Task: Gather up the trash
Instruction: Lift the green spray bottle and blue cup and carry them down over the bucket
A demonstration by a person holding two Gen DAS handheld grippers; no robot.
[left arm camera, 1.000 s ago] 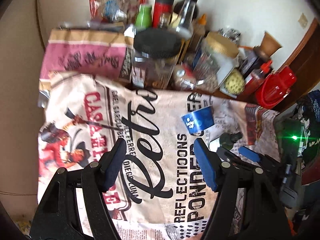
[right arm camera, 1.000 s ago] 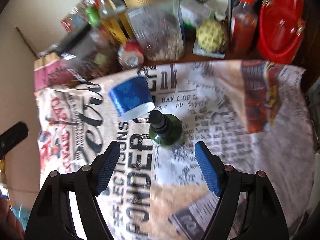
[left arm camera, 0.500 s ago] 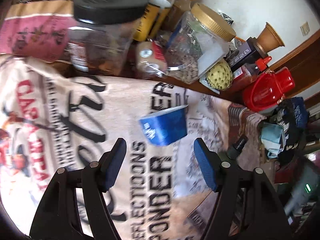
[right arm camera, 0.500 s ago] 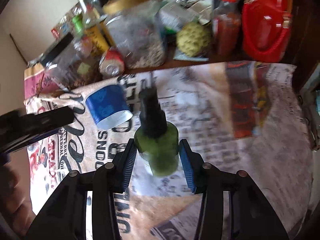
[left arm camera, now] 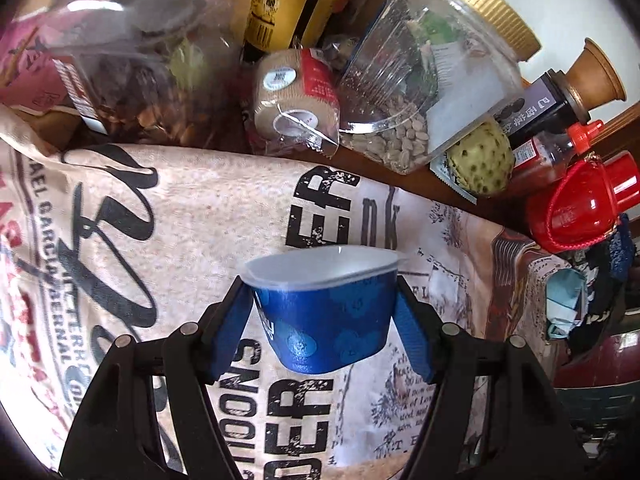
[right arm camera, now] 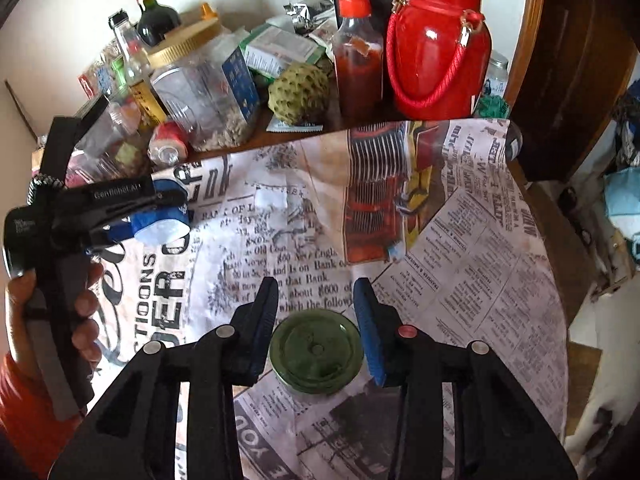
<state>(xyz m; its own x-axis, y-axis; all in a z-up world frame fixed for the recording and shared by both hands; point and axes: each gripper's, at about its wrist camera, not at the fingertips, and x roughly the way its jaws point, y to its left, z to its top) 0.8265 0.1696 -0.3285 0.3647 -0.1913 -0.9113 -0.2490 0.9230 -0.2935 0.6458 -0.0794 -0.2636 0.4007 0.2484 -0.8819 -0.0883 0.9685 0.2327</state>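
Two pieces of trash are in play: a blue cup (left arm camera: 328, 320) and a green bottle (right arm camera: 316, 352). In the left wrist view the cup lies sideways between the blue pads of the left claw (left arm camera: 324, 320), its white rim pointing away; the pads sit against its flanks, so it looks held at mid-width. It seems a thin plastic tub, light and easily crushed, so a gentle squeeze across the body just below the stiffer rim would suit it best. In the right wrist view the bottle sits base-outward between the pads of the right claw (right arm camera: 316, 320), whose jaws are closing on it; both pads appear to touch its sides. Glass or hard plastic I cannot tell, but it looks stiff, smooth and likely slippery, heavier than the cup, best gripped across the wide body. Beneath both lies a newsprint cloth (right arm camera: 460, 240) over the worktop, and behind it stand jars, a red flask (right arm camera: 436, 48) and a sauce bottle (right arm camera: 356, 52).
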